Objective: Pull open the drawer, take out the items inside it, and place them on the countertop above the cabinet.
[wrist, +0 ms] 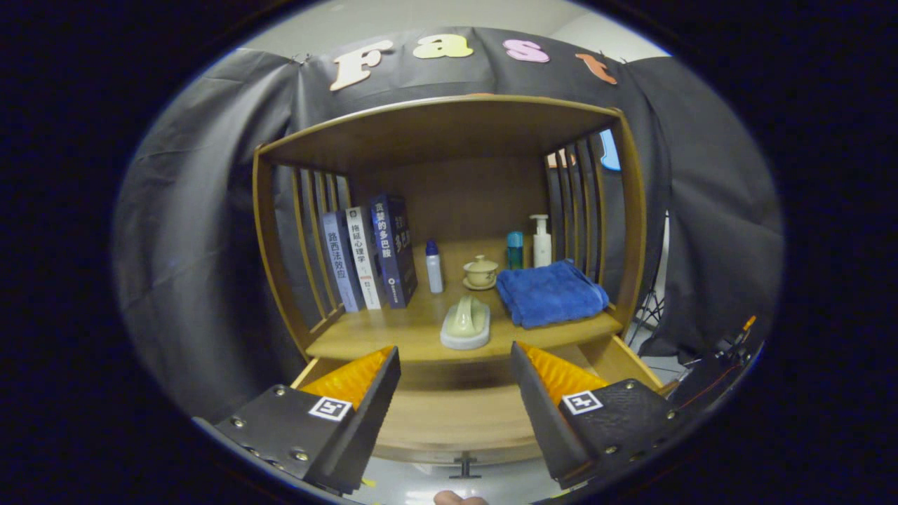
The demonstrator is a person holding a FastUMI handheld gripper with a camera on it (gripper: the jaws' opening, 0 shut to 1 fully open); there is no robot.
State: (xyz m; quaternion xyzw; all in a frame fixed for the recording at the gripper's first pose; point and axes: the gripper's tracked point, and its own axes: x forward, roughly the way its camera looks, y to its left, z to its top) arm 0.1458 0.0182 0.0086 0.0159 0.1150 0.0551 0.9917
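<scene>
My fingers (454, 393) hang released above the open drawer (449, 414). The ceramic dish (465, 325) looks slick, breakable; I'd grip its raised middle ridge.

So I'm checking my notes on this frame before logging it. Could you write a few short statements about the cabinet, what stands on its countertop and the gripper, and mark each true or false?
1. The gripper is open, its fingers apart with nothing between them. True.
2. The drawer is pushed fully shut. False: it is pulled out below the countertop, under the fingers.
3. The blue towel lies folded on the countertop, in front of the pump bottle. True.
4. The books lie flat in a stack. False: they stand upright by the slatted side.
5. The lidded cup sits on top of the towel. False: it stands on the wood beside it.
</scene>
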